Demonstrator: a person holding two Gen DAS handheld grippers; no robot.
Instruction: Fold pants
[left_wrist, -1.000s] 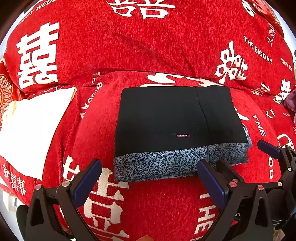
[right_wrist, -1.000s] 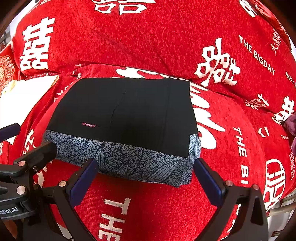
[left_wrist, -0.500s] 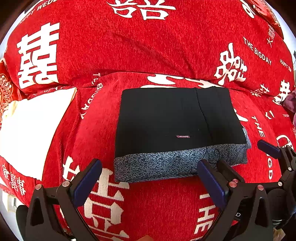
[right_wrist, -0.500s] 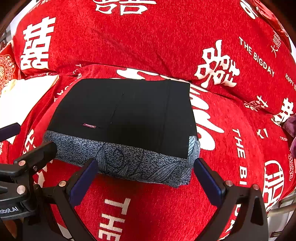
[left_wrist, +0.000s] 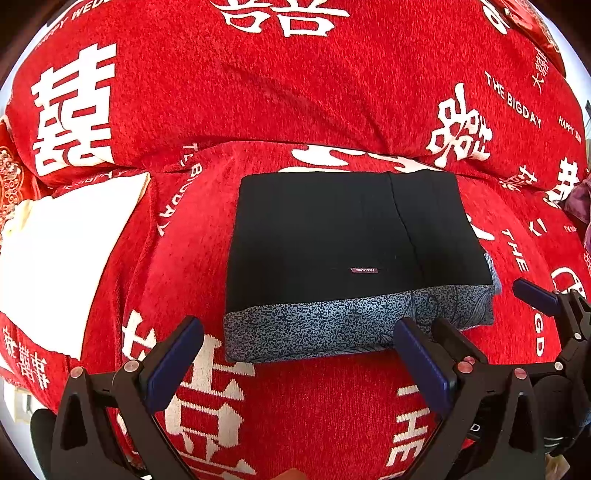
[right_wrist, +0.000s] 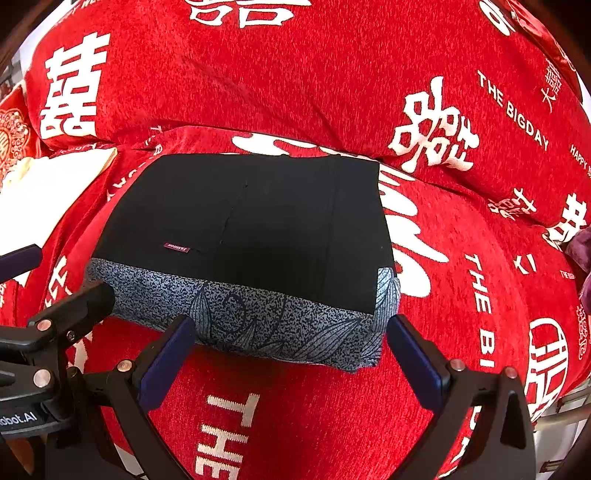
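Observation:
The pants (left_wrist: 354, 243) lie folded into a flat black rectangle with a grey-blue patterned band along the near edge, on the red sofa seat. They also show in the right wrist view (right_wrist: 251, 236). My left gripper (left_wrist: 299, 354) is open and empty, just short of the pants' near edge. My right gripper (right_wrist: 291, 350) is open and empty, at the near right corner of the pants. The right gripper's fingers (left_wrist: 535, 295) show at the right of the left wrist view.
The red sofa cover (left_wrist: 295, 74) with white lettering rises as a backrest behind the pants. A white cloth (left_wrist: 55, 251) lies at the left of the seat. A purple item (left_wrist: 580, 206) sits at the far right edge.
Both grippers have drawn back very slightly; the pants lie as before.

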